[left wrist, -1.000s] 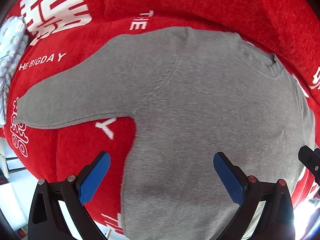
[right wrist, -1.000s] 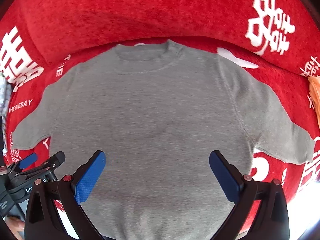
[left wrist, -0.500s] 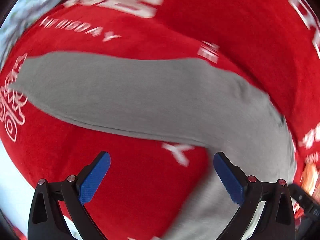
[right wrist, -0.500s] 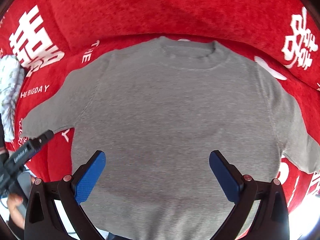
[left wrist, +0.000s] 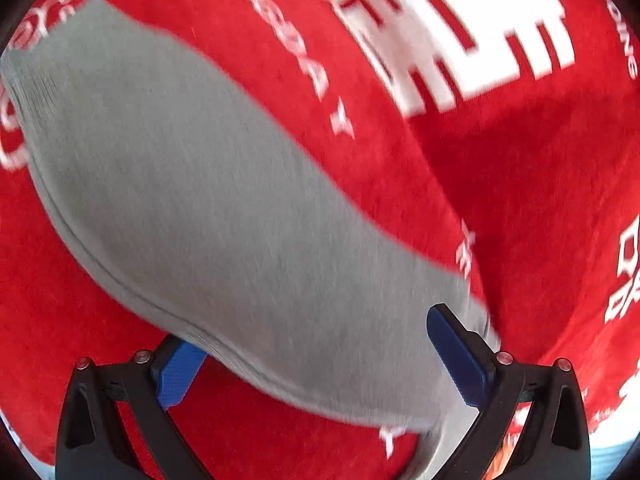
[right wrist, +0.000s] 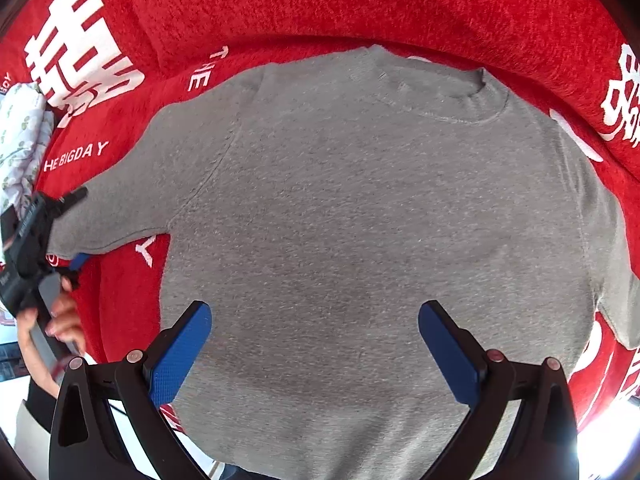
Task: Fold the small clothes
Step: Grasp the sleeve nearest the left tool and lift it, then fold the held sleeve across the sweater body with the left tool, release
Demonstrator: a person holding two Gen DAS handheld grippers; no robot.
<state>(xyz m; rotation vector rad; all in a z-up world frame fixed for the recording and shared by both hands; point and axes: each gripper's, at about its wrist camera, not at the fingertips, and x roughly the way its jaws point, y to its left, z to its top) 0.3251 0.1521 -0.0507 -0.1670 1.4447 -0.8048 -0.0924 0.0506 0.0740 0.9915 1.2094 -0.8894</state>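
A small grey sweater [right wrist: 360,216] lies flat, front up, on a red cover [right wrist: 280,12] with white lettering. Its collar is at the far side and both sleeves are spread out. My right gripper [right wrist: 314,346] is open and empty, hovering above the sweater's lower body. My left gripper [left wrist: 320,358] is open around the grey left sleeve [left wrist: 192,200], near the armpit end; the sleeve edge lies over the left pad. The cuff is at the far upper left. In the right wrist view the left gripper [right wrist: 70,226] sits at the sleeve's cuff end.
A white patterned cloth [right wrist: 20,140] lies at the far left on the red cover. The cover's raised back [right wrist: 360,0] runs along the far side. A bright floor shows past the cover's near edge [right wrist: 608,440]. A hand [right wrist: 60,320] holds the left gripper.
My left gripper has swung left from the sweater's body to the left sleeve and come close over it. My right gripper view has drifted slightly right; its jaws stay open.
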